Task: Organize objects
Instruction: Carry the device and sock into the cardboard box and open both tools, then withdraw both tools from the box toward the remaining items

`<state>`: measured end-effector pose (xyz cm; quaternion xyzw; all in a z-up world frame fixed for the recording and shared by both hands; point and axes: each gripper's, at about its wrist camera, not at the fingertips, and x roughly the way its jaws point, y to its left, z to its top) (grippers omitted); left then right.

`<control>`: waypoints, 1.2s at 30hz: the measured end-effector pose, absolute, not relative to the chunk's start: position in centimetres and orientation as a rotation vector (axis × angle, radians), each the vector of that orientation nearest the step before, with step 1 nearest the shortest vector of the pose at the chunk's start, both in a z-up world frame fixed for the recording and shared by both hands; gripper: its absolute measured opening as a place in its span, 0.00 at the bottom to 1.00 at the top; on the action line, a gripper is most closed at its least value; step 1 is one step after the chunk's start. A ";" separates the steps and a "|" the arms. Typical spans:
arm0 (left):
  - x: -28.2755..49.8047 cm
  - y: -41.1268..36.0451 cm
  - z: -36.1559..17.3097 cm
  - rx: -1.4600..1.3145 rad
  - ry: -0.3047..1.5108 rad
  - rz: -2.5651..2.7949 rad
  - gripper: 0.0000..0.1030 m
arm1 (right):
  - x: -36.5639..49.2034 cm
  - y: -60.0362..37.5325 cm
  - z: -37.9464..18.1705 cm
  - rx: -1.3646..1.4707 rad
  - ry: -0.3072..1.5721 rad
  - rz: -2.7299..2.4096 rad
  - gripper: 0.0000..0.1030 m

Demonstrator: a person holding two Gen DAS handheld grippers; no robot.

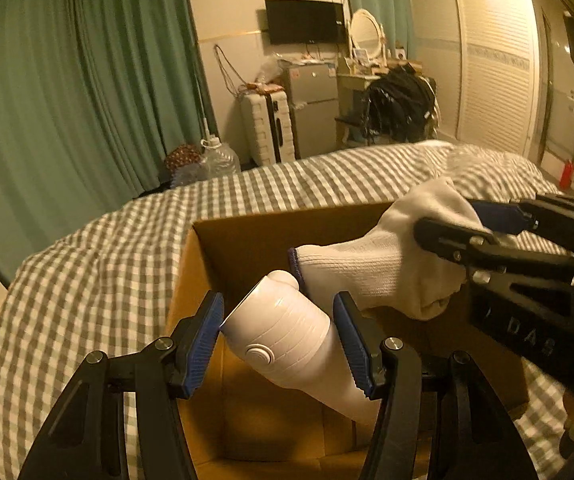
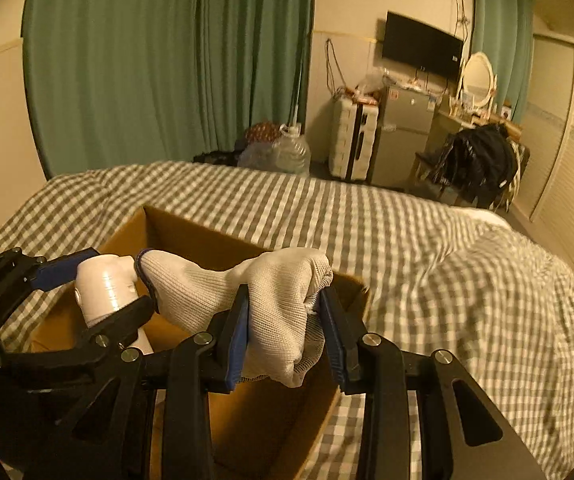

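An open cardboard box sits on a grey-and-white checked bed cover. My left gripper is shut on a white plastic bottle, held tilted over the box's inside; the same bottle shows in the right wrist view with the left gripper around it. My right gripper is shut on a bunched white knit glove with a blue cuff, held above the box. In the left wrist view that glove hangs from the right gripper just right of the bottle.
The checked bed cover spreads around the box. Beyond the bed stand green curtains, a white suitcase, a small fridge, a water jug, a chair piled with dark clothes and a louvred wardrobe.
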<state>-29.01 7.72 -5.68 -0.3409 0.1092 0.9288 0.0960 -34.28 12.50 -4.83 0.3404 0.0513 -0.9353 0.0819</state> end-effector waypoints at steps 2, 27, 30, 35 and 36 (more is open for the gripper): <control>-28.7 7.8 -5.9 -1.013 0.317 2.744 0.58 | -34.3 12.9 -5.3 1.030 0.127 -2.793 0.37; -13.8 4.0 8.6 -0.755 0.179 2.916 1.00 | -16.6 14.2 10.8 0.623 0.084 -2.932 0.90; -11.6 3.9 9.1 -0.738 0.177 2.929 1.00 | -13.9 13.8 12.1 0.589 0.109 -2.942 0.91; -8.8 3.3 7.7 -0.763 0.175 2.933 1.00 | -10.6 13.3 11.7 0.592 0.136 -2.941 0.91; -8.5 3.1 7.2 -0.783 0.170 2.933 1.00 | -10.2 13.2 11.2 0.609 0.131 -2.936 0.91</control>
